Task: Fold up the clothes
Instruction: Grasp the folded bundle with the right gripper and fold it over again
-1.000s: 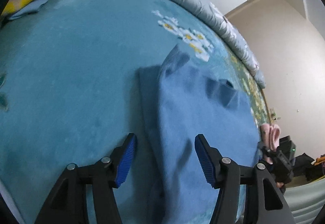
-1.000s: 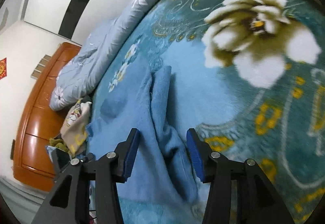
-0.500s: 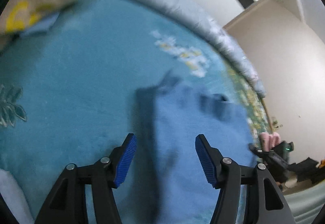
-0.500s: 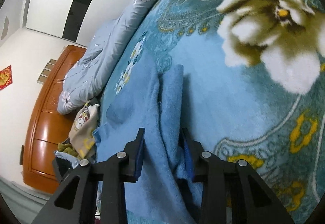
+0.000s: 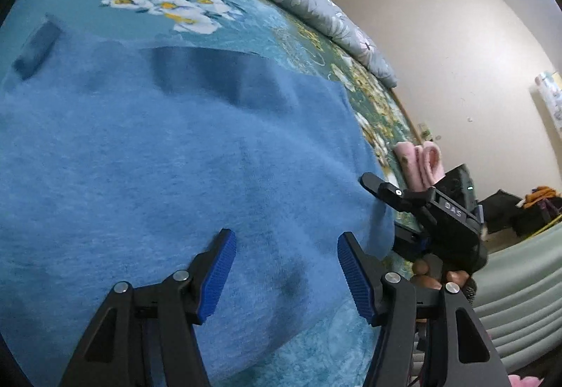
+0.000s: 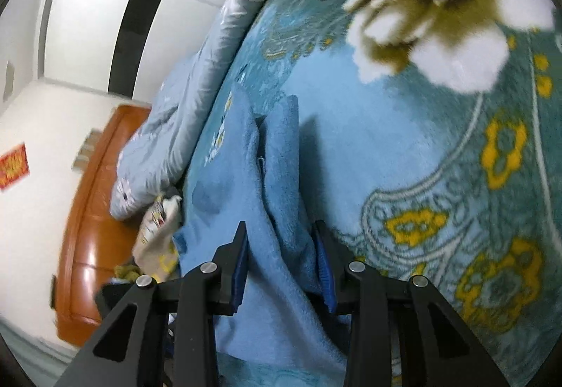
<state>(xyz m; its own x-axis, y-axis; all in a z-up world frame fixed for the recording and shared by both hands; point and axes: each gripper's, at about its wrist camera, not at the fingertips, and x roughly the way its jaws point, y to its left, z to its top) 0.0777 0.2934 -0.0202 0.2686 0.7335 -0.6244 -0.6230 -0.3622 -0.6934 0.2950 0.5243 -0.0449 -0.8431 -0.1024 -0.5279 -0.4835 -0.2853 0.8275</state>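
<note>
Now right gripper [image 6: 281,264] pinches a bunched fold of blue fleece garment [image 6: 246,176]; left gripper [image 5: 284,278] hovers wide above it, jaws empty.

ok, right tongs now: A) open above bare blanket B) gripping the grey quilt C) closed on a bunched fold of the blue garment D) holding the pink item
C: in the right wrist view the right tongs have both pads pressed on a raised fold of the blue garment lying on the floral blanket.
</note>
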